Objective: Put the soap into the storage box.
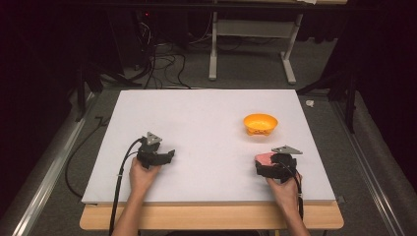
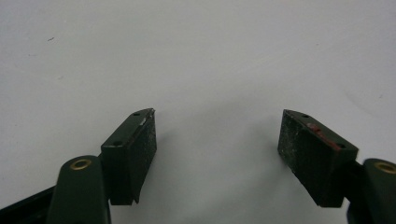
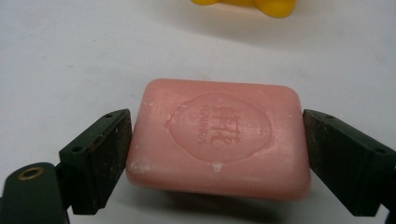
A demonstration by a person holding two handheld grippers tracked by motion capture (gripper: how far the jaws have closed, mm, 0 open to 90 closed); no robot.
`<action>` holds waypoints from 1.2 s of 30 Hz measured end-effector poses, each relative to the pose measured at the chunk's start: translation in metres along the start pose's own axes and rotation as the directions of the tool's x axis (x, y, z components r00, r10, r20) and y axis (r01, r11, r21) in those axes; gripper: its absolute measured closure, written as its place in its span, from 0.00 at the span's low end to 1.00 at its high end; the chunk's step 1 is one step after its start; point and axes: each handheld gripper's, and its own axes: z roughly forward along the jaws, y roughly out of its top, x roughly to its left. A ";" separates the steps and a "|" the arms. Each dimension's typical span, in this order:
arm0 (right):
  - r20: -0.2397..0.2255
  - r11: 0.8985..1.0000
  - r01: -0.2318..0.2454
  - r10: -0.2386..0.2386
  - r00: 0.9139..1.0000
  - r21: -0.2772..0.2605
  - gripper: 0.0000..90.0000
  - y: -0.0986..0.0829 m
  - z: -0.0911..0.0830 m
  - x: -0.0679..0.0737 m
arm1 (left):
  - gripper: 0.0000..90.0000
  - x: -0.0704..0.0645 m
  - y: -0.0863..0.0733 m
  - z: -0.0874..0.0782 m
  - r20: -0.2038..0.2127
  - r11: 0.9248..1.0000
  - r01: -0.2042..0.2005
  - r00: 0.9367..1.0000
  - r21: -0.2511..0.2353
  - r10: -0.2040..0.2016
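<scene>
The right tongs (image 3: 215,154) have their jaws set against the two short ends of a pink bar of soap (image 3: 217,137), one jaw on each end, so they are clamped on it, or very nearly so. The bar lies flat, stamped face up, with a shadow beneath its near edge; whether it rests on the table or is raised just clear of it cannot be told. In the high view the right tongs (image 1: 268,162) sit at the near right of the white table (image 1: 206,113), the soap (image 1: 264,158) peeping out at their far-left side.

The soap looks like a stiff, solid block, light enough for one pair of tongs, but smooth and waxy with rounded corners, so it is likely to slip if squeezed off-centre or tilted. The flat ends are probably the best place to grip, with the pads square to them and centred on the bar's thickness, and with firm, not crushing, pressure, since soap can dent or chip at the edges.

The left tongs (image 2: 217,144) stand wide apart with nothing between them, over bare table at the near left (image 1: 164,155).

Farther out, a yellow bowl (image 1: 260,124) stands on the table just beyond the soap, slightly left of it, apart from the bar; its base shows at the top of the right gripper view (image 3: 245,5).
</scene>
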 end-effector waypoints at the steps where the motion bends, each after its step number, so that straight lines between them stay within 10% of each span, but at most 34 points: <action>1: 0.003 1.000 -0.003 0.003 1.000 0.001 0.13 0.000 0.001 0.000 | 0.31 0.000 0.000 0.000 0.000 1.000 0.000 1.000 0.000 0.000; 36: 0.023 1.000 0.011 -0.012 1.000 0.026 0.15 -0.001 0.010 0.002 | 0.32 0.000 0.000 0.000 0.000 1.000 0.000 1.000 0.000 0.000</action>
